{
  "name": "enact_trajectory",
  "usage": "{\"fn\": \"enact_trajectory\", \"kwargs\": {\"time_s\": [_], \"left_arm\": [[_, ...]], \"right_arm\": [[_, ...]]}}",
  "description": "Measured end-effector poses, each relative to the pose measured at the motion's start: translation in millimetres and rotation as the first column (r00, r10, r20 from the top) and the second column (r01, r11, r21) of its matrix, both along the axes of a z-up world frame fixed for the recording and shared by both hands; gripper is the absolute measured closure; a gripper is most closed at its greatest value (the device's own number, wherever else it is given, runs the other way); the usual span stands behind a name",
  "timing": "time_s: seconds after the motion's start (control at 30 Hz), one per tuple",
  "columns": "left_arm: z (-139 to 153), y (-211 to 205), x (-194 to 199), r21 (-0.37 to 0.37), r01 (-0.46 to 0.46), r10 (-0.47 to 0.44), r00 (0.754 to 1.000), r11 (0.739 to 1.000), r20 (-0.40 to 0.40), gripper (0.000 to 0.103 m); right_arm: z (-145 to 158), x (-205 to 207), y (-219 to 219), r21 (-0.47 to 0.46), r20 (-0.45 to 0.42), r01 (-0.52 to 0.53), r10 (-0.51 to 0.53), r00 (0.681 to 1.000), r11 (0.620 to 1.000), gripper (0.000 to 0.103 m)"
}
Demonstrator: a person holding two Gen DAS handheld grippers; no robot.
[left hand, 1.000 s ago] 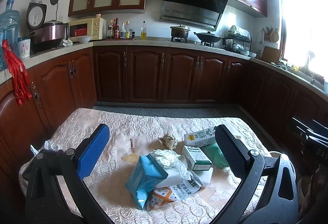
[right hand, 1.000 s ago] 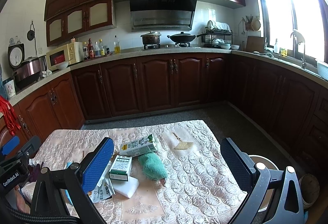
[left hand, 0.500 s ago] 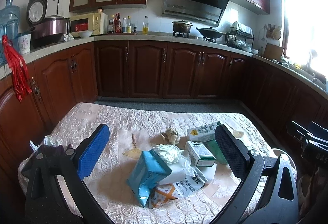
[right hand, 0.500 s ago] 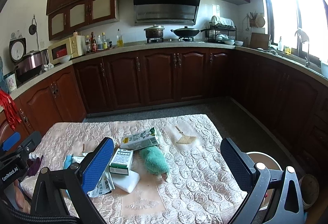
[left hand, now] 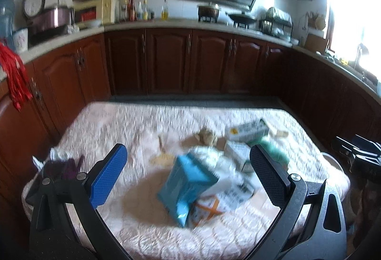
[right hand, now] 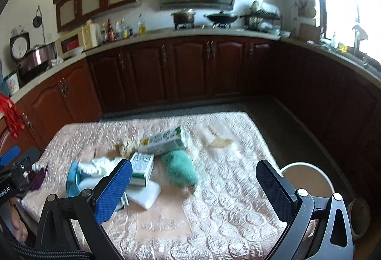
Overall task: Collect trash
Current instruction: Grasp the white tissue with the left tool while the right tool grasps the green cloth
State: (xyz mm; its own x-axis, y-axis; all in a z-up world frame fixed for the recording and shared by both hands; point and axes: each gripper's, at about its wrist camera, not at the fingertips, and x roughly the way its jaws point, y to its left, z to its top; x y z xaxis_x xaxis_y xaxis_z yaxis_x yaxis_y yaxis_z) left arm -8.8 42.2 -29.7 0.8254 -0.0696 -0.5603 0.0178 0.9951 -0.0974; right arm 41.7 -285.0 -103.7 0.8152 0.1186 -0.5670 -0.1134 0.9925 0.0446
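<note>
Trash lies in a heap on the lace-covered table [left hand: 114, 126]. It includes a blue packet [left hand: 188, 183], a white and orange wrapper [left hand: 214, 205], a small green and white box [right hand: 142, 170], a long carton [right hand: 164, 141], a green crumpled cloth [right hand: 181, 169], a brown paper ball [left hand: 207, 137] and a white block [right hand: 146, 195]. My left gripper [left hand: 188, 174] hovers open above the near side of the heap, holding nothing. My right gripper [right hand: 194, 186] is open and empty too, over the table's right half, near the green cloth.
A wooden scrap [right hand: 219, 142] lies alone at the table's far right, another [left hand: 164, 155] left of the heap. A white round bin [right hand: 307, 179] stands beside the table's right edge. Dark cabinets [left hand: 166, 62] ring the room. Purple and white scraps [left hand: 64, 164] sit at the left edge.
Both cameras have tilted down and moved toward the table, so the heap sits higher and larger in view. The current frames are motion-blurred. Both grippers stay open.
</note>
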Motion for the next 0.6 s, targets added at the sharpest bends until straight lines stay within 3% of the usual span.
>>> {"fn": "enact_trajectory", "kwargs": {"time_s": [0.17, 0.3, 0.43, 0.6], "left_arm": [[-25.5, 15.5, 2.2, -0.008, 0.042, -0.042, 0.994, 0.999, -0.1, 0.001], [-46.0, 19.7, 11.0, -0.032, 0.057, -0.062, 0.983, 0.998, -0.173, 0.001], [-53.8, 13.8, 21.3, -0.027, 0.075, -0.079, 0.977, 0.997, -0.197, 0.001], [-39.5, 1.2, 56.7, 0.021, 0.128, -0.122, 0.973, 0.992, -0.197, 0.001]], "right_arm": [[-28.4, 16.5, 6.9, -0.007, -0.082, -0.042, 0.042, 0.996, 0.999, 0.0], [-46.3, 28.0, 12.1, 0.056, -0.143, -0.092, 0.099, 0.985, 0.994, 0.001], [-57.7, 40.2, 15.4, 0.102, -0.195, -0.134, 0.152, 0.969, 0.986, 0.013], [-70.2, 68.6, 5.9, 0.141, -0.273, -0.132, 0.167, 0.947, 0.981, 0.025]]}}
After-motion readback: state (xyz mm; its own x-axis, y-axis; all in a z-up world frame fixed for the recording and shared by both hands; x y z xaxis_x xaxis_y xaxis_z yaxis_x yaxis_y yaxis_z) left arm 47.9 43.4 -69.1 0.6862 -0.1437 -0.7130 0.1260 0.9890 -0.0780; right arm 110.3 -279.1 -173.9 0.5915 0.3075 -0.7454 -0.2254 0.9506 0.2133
